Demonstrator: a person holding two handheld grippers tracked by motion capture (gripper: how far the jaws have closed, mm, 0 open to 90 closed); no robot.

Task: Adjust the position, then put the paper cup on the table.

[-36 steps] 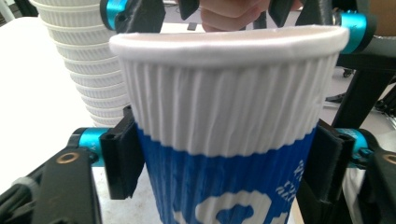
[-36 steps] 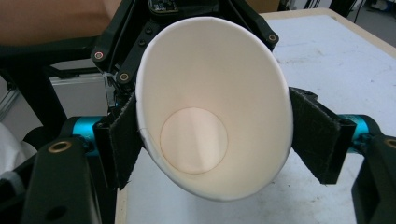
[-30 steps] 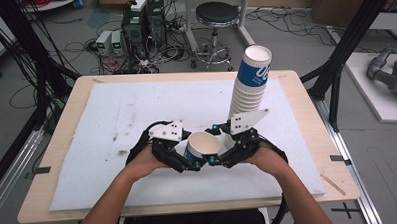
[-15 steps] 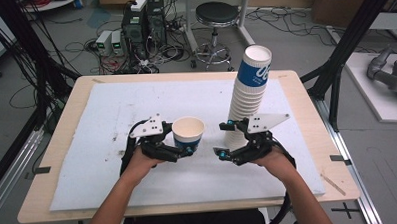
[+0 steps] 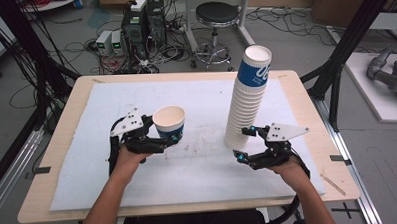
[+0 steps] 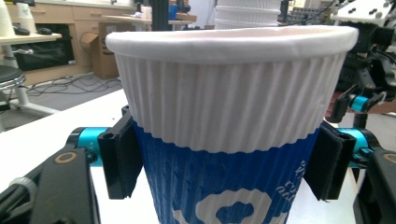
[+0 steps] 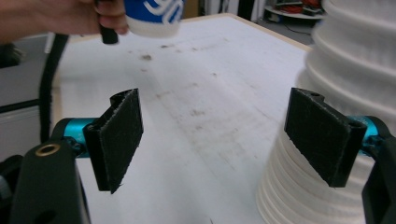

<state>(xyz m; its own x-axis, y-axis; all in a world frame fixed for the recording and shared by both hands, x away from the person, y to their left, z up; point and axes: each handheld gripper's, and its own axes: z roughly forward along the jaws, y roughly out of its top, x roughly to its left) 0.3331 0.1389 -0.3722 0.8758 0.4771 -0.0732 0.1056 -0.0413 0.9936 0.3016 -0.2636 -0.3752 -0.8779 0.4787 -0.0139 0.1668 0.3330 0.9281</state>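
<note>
Cup (image 5: 169,124) in my left hand-held gripper (image 5: 168,139) sits clamped low on its blue band, the two pads pressing opposite sides just under the white ribbed collar, as the left gripper view shows. I grip it there because the wall is stiffest near the sleeve and the rim stays free. The cup is upright, lifted over the left half of the white surface (image 5: 203,167), well apart from the stack. The jaws have just been easing a little wider, yet the cup remains between them and the pads still bear on it.

My right hand-held gripper (image 5: 240,143) is wide open and holds nothing. It hovers at the foot of the tall stack of cups (image 5: 248,95), one pad beside the lowest ribbed rims in the right gripper view, the other out over bare surface. I judge I keep it there to steady or take the stack next.

A second ago both grippers met around this one cup in front of me, close to the stack. Since then my left hand has carried it away leftward, and my right has let go, opened and swung down to the stack's base.
</note>
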